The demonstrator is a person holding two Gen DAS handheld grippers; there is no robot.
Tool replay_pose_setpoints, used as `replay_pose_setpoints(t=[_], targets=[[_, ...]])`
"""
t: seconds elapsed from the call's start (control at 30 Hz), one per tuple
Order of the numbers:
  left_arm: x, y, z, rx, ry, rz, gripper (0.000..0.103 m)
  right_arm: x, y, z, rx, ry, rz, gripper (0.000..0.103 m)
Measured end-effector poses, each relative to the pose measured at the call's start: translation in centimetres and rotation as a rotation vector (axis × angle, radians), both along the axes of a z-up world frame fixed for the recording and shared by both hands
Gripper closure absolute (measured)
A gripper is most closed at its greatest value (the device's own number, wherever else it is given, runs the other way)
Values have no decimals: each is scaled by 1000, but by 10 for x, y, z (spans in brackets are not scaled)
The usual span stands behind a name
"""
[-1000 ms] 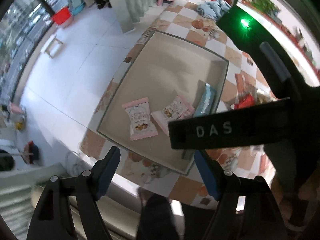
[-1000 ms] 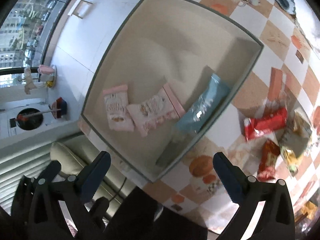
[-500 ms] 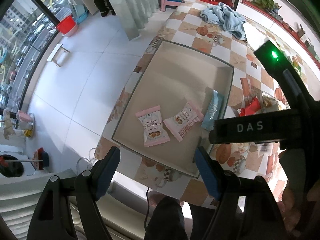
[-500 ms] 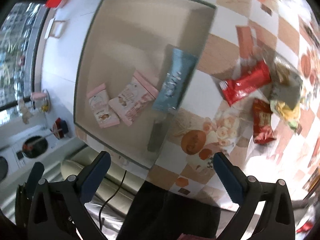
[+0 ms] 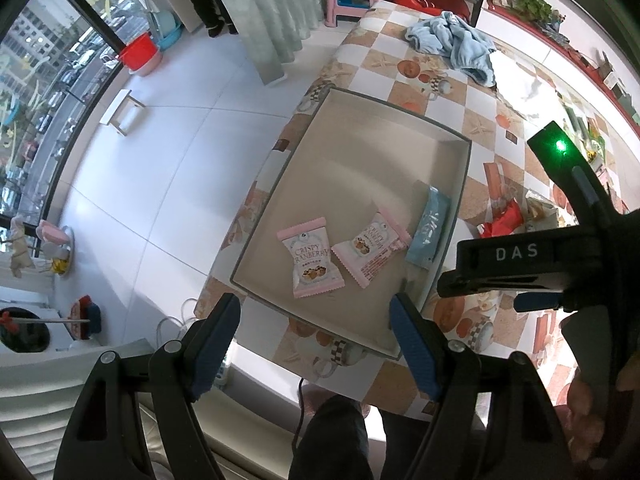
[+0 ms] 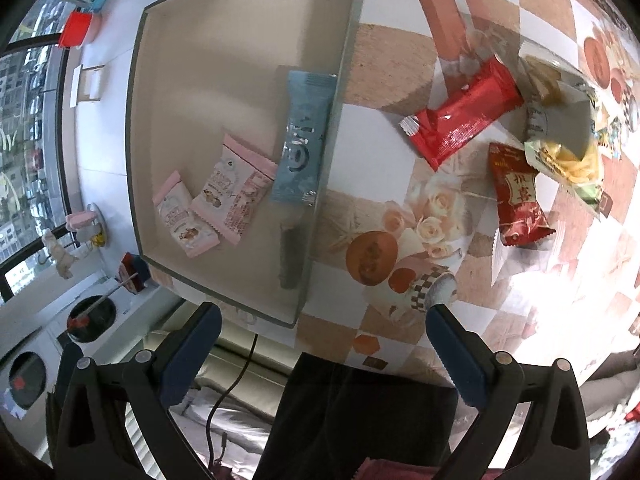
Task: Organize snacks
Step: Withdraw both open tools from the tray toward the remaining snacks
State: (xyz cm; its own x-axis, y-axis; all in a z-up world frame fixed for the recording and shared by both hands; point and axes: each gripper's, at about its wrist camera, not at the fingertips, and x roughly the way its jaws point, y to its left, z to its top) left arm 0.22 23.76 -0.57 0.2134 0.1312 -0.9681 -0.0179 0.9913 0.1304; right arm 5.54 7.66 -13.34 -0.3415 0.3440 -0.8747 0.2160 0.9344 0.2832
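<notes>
- Since a second ago the right gripper (image 6: pixel 320 344) has swung off the box (image 6: pixel 248 8) toward the loose packets on the table (image 6: pixel 400 320); the left gripper (image 5: pixel 316 332) has pulled back and sees the whole box.
- Both grippers hang above the table's near edge, fingers spread wide, holding nothing.
- Three loose packets show clearly to the right of the box: a dark red packet (image 6: pixel 520 196) nearest, a bright red packet (image 6: pixel 460 116) beyond it, and a yellow-green bag (image 6: pixel 564 148) toward the right edge.
- The bright red packet's long axis runs diagonally, far-right to near-left; the right gripper is much nearer this group.
- In the box: two pink packets (image 6: pixel 184 216) (image 6: pixel 236 188) and one blue packet (image 6: pixel 304 136) against the right wall.
- At the table's far end lies one blue cloth (image 5: pixel 456 44).
</notes>
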Motion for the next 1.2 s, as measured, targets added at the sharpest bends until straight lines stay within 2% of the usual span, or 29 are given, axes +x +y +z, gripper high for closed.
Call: replay_pose_setpoints(t=[0.8, 1.2], targets=[[-21, 11, 5, -29, -23, 75, 23, -18, -5, -6, -18, 35, -16, 0], [-18, 5, 11, -75, -70, 11, 23, -25, -30, 8, -56, -9, -107, 0]])
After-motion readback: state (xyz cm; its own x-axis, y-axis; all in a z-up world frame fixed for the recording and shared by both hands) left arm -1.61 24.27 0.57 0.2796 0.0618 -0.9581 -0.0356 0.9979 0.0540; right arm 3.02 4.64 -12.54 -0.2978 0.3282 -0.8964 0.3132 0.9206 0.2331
